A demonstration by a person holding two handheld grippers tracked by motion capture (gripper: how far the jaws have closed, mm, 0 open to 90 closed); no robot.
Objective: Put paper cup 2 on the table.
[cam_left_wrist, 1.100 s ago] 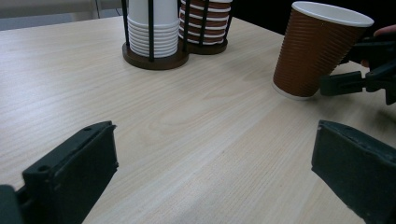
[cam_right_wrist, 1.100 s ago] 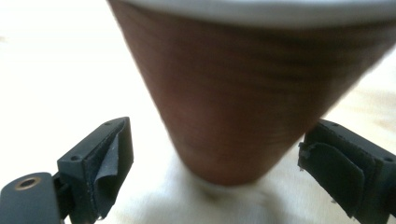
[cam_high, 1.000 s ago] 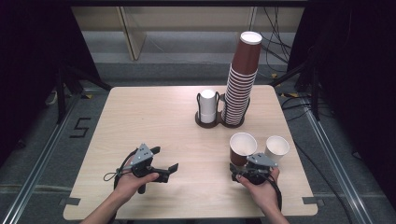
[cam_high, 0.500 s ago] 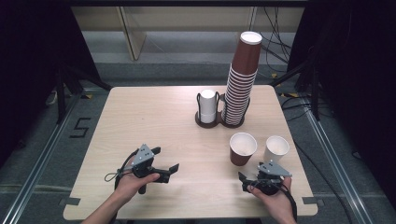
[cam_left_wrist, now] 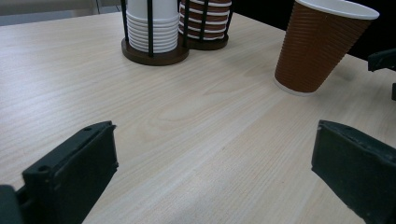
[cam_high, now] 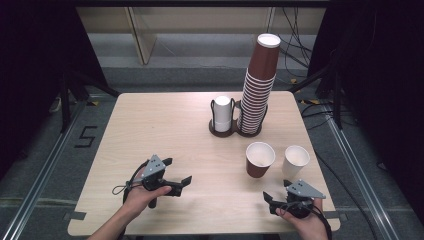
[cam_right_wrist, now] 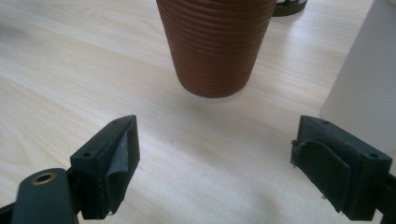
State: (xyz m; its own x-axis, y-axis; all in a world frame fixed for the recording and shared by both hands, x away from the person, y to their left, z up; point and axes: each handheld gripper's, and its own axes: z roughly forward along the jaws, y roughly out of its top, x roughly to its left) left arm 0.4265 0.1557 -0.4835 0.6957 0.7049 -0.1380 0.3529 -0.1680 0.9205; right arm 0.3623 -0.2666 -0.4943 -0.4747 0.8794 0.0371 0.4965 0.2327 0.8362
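Brown cup (cam_right_wrist: 215,46) loses its rim off our right gripper (cam_right_wrist: 215,163) view; both our grippers' jaws stand apart.

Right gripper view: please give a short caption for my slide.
Open right tongs face a ribbed brown cup standing on the wooden table.

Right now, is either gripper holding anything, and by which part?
Nothing is held. The left gripper and right gripper are both open and empty; the brown cup stands free on the table.

Pale wooden table (cam_high: 165,125) on grey floor (cam_high: 45,150), black curtains (cam_high: 35,60) either side, cables (cam_high: 295,40) behind.
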